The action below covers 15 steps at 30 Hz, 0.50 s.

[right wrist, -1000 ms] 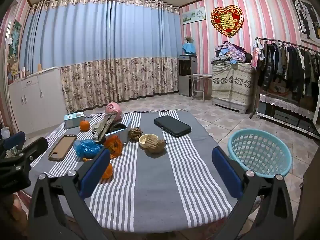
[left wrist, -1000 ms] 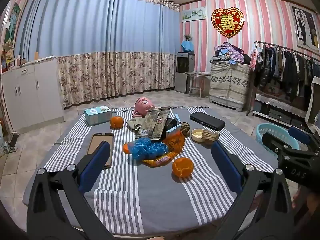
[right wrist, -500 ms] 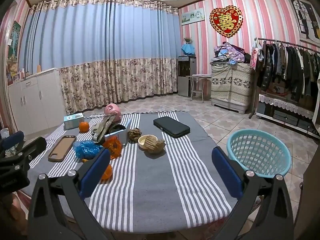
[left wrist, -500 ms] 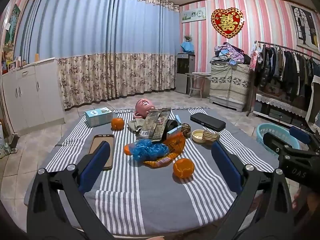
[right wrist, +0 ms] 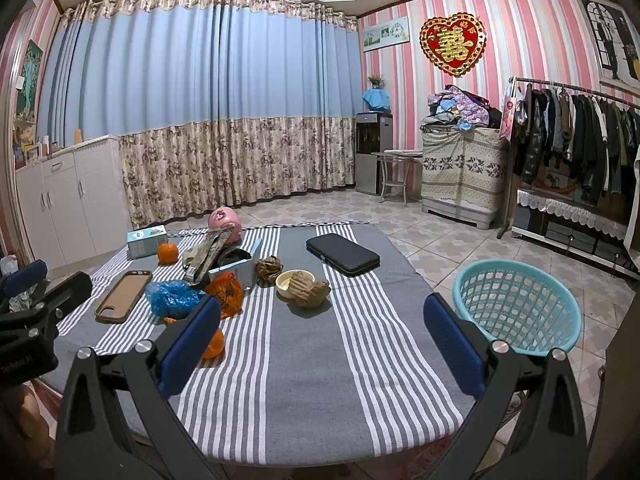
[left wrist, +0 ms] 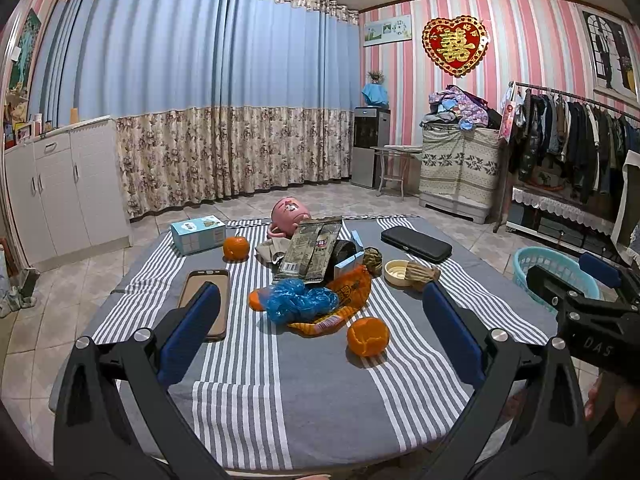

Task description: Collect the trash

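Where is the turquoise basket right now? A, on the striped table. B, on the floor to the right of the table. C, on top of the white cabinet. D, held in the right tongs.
B: the basket stands on the tiled floor just off the right edge of the table, and both tongs are open and hold nothing.

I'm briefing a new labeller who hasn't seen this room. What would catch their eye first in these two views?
Probably the red heart ornament high on the pink striped wall, then the clutter mid-table: a blue bag on an orange wrapper, with an orange in front. The teal basket stands on the floor right of the table, and both the left gripper and right gripper hang open, holding nothing.
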### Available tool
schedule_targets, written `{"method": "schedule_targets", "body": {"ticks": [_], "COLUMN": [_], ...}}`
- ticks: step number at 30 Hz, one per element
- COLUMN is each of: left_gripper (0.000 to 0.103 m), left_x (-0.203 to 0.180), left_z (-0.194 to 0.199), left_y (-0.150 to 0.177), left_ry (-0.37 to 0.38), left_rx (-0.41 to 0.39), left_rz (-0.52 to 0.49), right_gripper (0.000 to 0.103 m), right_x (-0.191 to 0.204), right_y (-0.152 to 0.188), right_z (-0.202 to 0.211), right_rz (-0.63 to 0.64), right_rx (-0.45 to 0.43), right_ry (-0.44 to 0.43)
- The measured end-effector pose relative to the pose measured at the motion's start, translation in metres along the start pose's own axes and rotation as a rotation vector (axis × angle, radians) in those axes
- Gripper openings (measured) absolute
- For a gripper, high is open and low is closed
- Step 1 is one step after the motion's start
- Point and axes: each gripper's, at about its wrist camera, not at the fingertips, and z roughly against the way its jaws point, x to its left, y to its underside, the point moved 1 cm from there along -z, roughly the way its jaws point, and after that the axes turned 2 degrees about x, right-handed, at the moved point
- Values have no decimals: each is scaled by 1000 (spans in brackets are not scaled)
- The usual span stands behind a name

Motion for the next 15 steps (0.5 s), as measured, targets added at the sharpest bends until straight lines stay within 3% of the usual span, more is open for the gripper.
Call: {"method": "schedule_targets", "body": {"ticks": [15], "left_gripper": [98], "left_x": [0], "left_z": [0], "left_y": [0], "left_ry": [-1], "left_rx": [-1], "left_rz": [-3], "right_gripper": [99], "right_x": [-3], "right_y": [-4], "right_z": [3], "right_rz": [-3], "right_rx": [-2], "right_ry": [0]}}
